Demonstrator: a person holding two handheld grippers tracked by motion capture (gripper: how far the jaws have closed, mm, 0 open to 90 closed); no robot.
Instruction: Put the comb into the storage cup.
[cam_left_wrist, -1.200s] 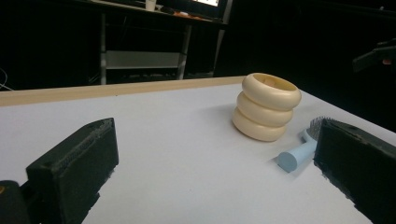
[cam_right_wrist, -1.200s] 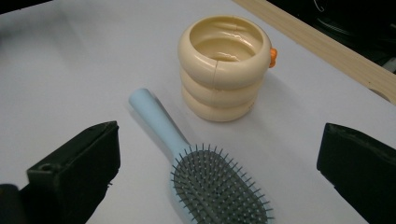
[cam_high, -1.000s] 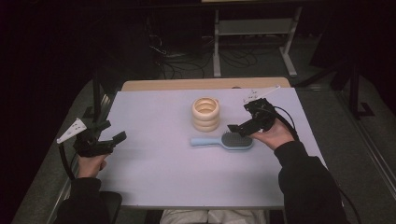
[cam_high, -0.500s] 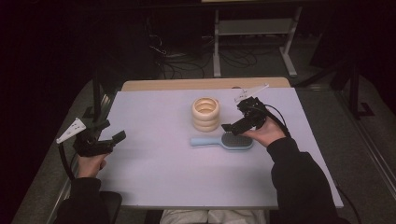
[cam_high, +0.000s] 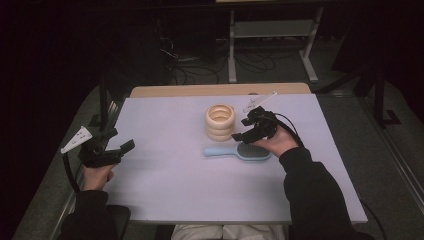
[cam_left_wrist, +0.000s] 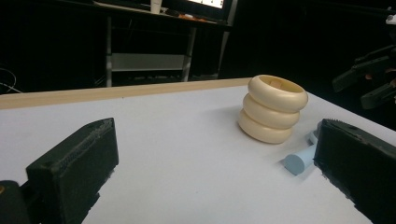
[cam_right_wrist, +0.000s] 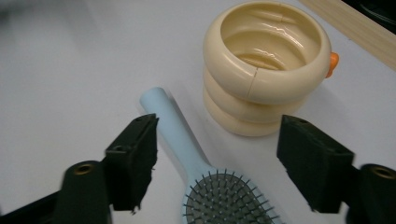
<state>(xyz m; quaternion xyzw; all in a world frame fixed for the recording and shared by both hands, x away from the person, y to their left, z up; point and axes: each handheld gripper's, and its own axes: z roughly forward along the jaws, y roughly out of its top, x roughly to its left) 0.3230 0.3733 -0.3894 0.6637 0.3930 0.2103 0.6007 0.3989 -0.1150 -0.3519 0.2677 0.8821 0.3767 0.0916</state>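
Hairbrush (cam_high: 237, 151) lies flat on the white table (cam_high: 165, 200), bristles up, pale blue handle pointing left in the high view, just in front of the cream ringed cup (cam_high: 220, 121), near it but apart. Right gripper (cam_right_wrist: 217, 158) hovers over the neck where the handle meets the head; its jaws have just been closing, the handle sits between them, and the pads are not on it yet, gaps on both sides. Left gripper (cam_left_wrist: 210, 158) sits well apart at the left table edge, jaws wide, nothing between.

Brush looks light, rigid plastic; the smooth rounded handle is likely slippery, so it may twist or pivot if pinched off-centre. Best hold, by my read: across the handle close to the head, near the balance point, not on the bristles, which would flex and give no firm seat. Cup probably light too, and a careless swing could knock it.
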